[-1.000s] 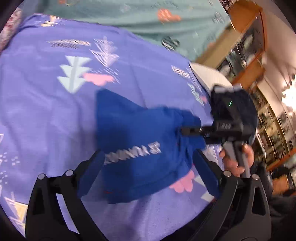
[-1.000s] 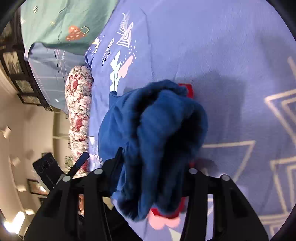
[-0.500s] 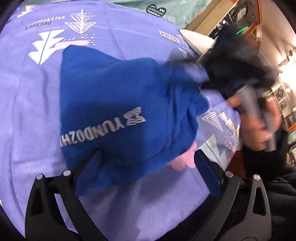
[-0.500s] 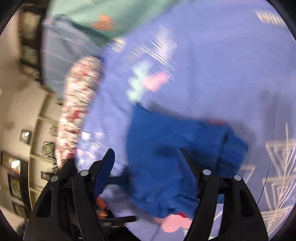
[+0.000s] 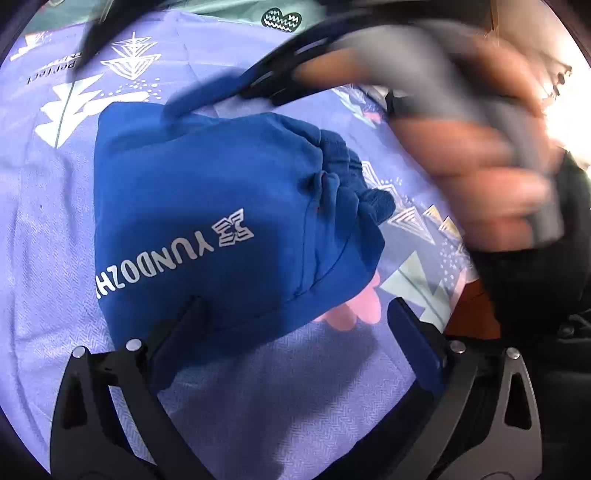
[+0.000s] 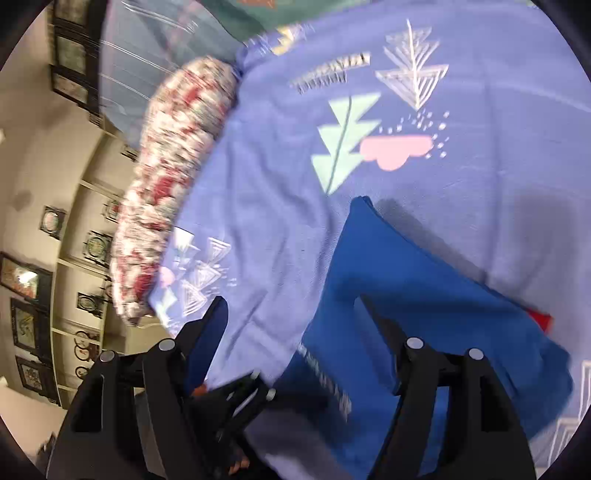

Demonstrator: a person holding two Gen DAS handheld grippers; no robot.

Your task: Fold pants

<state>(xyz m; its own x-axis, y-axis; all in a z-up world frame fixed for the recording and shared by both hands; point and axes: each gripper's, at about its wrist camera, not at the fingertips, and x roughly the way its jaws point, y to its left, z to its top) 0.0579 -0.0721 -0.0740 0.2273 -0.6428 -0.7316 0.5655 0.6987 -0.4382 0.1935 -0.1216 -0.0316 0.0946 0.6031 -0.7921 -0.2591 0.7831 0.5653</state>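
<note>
The blue pants (image 5: 207,225) lie folded into a compact bundle on the purple patterned bedsheet (image 5: 48,221), with a white YUNDOZH print on top. My left gripper (image 5: 295,321) is open and empty, its left finger over the bundle's near edge. My right gripper (image 6: 291,325) is open and empty above the sheet; the pants (image 6: 413,332) lie under its right finger. In the left wrist view the right gripper is a blurred shape (image 5: 229,92) above the bundle's far edge.
A floral bolster pillow (image 6: 173,177) lies along the sheet's edge. A teal cover (image 5: 229,7) lies beyond the sheet. The hand on the right gripper (image 5: 480,158) fills the upper right. Shelves and framed pictures (image 6: 26,277) line the wall.
My right gripper has let go of the bunched pants and swung up over the bundle. The pants now lie flat and folded. My left gripper moved closer to the bundle.
</note>
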